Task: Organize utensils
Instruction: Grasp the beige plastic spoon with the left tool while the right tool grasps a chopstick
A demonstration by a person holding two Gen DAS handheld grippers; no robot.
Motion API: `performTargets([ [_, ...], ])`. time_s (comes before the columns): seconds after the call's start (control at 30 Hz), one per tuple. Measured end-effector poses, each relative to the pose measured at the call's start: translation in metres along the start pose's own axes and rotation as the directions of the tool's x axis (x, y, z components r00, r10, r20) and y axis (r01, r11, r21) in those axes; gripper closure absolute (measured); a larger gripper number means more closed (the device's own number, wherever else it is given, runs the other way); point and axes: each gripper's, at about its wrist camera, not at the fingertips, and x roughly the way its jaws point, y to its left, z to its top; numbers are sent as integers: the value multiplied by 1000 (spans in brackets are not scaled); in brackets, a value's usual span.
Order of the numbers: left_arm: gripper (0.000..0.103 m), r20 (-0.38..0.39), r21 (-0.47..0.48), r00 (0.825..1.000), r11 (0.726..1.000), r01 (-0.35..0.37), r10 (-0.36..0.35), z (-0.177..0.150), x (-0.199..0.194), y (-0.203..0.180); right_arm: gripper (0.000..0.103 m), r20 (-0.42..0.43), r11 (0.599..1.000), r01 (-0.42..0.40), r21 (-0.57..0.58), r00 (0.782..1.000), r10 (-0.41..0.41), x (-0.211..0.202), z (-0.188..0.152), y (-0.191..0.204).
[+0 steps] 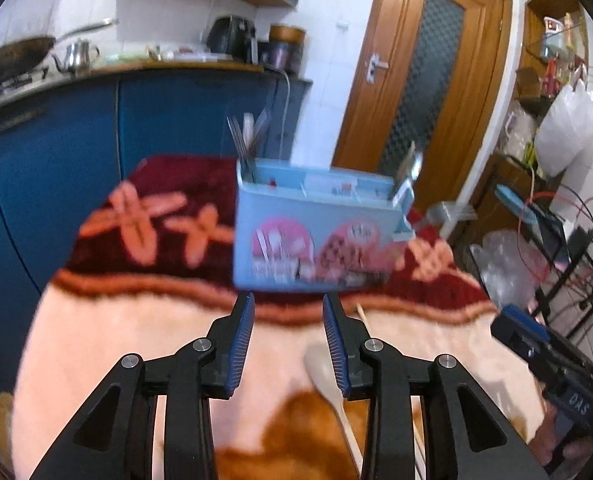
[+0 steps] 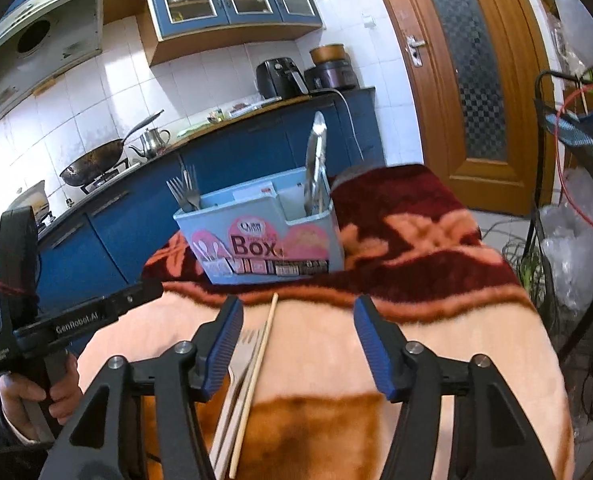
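Left gripper (image 1: 288, 300): jaws apart, nothing between them. Right gripper (image 2: 298, 304): jaws wide apart, nothing held. The light-blue rectangular utensil box (image 2: 264, 236) stands ahead of both tools on the red-and-peach patterned blanket (image 2: 436, 336), with metal forks (image 2: 186, 196) at its left end. A wooden chopstick (image 2: 256, 368) lies beside the right gripper's left finger. A pale wooden spoon (image 1: 328, 376) lies under the left gripper's right finger.

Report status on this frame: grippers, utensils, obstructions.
Left gripper and right gripper both open, empty. Forks and spoons stand in blue box; wooden spoon, chopstick, fork loose on blanket. Nothing blocking the box.
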Motion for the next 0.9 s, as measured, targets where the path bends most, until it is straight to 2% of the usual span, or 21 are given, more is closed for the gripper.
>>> performTargets([
  [0.23,66,-83,-9,996,999,-36,35,-21,11,-3,39,-55,1000,14,16,998,-13,3,-16,-10],
  [0.3,61,-108,-11,993,998,-55,54,-25,16,-4,39,-64,1000,11,29,998,-9,5,-19,-14],
  [0.37,60,-133,-14,989,998,-61,59,-29,21,-4,38,-71,999,10,37,997,-8,6,-21,-16],
  [0.6,60,-205,-50,979,998,-26,16,-37,40,-7,38,-93,997,32,76,995,-25,8,-26,-34],
  [0.77,60,-254,-137,962,989,62,-96,-40,52,-5,38,-98,994,43,97,995,-33,8,-27,-45],
  [0.9,62,-253,-163,959,983,90,-130,-40,56,-7,38,-109,993,45,110,994,-33,11,-30,-49],
])
